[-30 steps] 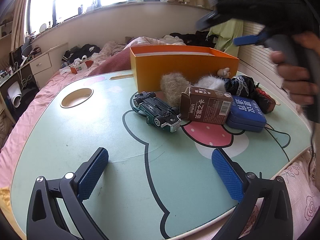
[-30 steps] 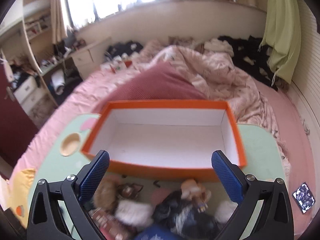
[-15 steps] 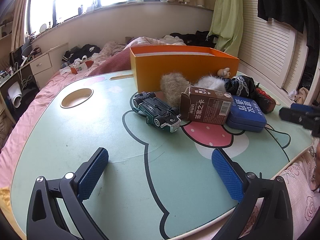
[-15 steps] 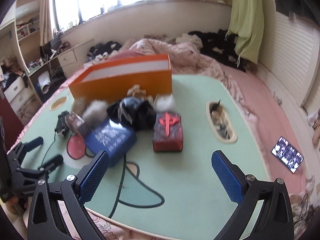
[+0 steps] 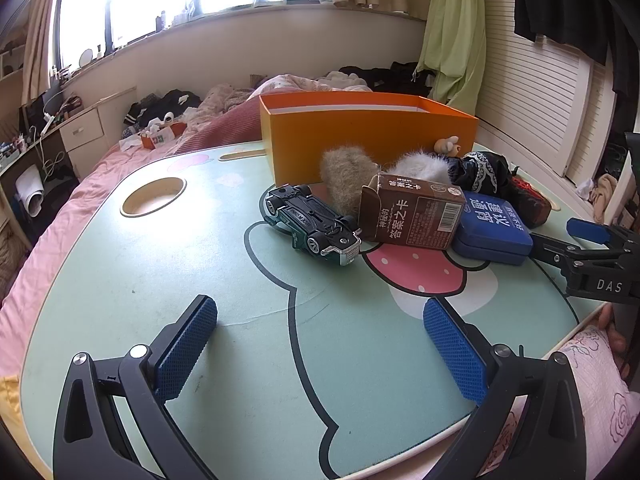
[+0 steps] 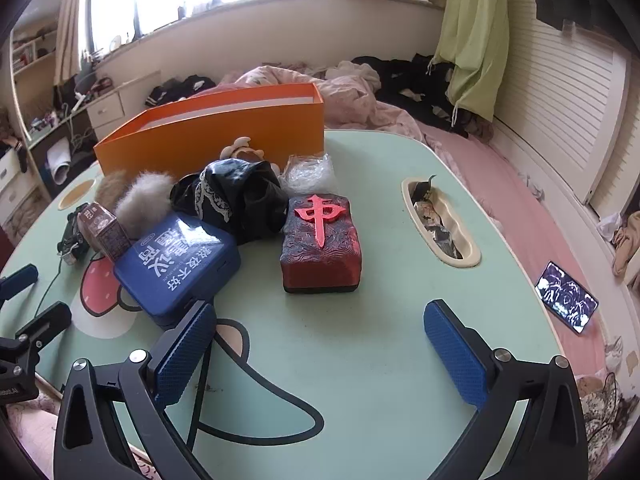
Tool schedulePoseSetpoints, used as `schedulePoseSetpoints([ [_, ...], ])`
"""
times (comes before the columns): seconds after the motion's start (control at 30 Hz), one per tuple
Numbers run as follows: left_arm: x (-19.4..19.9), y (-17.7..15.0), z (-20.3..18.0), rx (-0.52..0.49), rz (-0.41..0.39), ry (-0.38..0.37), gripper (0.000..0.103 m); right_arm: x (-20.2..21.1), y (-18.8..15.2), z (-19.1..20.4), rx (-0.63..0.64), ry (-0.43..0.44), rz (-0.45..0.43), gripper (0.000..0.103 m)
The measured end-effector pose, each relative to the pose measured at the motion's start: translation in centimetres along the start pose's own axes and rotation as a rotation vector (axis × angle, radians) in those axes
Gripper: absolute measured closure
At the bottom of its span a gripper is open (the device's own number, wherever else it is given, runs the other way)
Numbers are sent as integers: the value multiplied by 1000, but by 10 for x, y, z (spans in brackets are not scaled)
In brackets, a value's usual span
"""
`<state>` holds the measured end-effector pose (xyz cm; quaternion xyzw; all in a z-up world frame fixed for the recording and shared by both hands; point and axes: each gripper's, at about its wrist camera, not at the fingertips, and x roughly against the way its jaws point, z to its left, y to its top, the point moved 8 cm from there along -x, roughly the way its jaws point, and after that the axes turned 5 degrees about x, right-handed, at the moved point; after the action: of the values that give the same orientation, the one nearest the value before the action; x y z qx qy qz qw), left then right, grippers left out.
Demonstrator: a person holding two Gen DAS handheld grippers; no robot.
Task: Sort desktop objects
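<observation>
Both hand-held grippers, left point(image 5: 320, 352) and right point(image 6: 320, 352), wide open and empty over bare worktop point(image 5: 200, 280) near its edge, toy pile and orange box point(image 5: 360, 136) ahead.

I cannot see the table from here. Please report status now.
Left gripper open, empty. Right gripper open, empty, facing red block. Orange box behind the pile; nothing blocking.

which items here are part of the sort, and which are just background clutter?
Job items:
orange box
toy car
brown carton
blue tin
red mahjong block
black cloth
fur pompoms
plastic wrapper

Just lying about:
phone on the bed
bedding and clothes
green curtain
</observation>
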<state>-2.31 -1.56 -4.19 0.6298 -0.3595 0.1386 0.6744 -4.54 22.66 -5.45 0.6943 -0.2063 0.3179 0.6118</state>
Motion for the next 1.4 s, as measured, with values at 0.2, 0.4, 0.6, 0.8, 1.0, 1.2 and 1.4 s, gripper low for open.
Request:
schedulePoseSetpoints([
  [0.2, 0, 0, 0, 1, 1, -2, 0, -3, 7, -4, -25, 43, 26, 0],
  [0.4, 0, 0, -1, 1, 1, -2, 0, 0, 31, -21, -89, 57, 6, 2],
  [0.6, 0, 0, -1, 1, 0, -2, 0, -11, 42, -11, 6, 65, 50, 16],
  [0.8, 0, 0, -1, 0, 0, -2, 0, -29, 37, -9, 0, 117, 92, 62],
  [1.0, 0, 0, -1, 1, 0, -4, 0, -26, 26, -15, -18, 158, 60, 64],
  [1.2, 1, 1, 1, 6, 11, 6, 0, -3, 24, -28, -53, 167, -4, 64],
  [1.4, 6, 12, 10, 72, 28, -46, 0, 19, 29, -38, -56, 146, -50, 64],
])
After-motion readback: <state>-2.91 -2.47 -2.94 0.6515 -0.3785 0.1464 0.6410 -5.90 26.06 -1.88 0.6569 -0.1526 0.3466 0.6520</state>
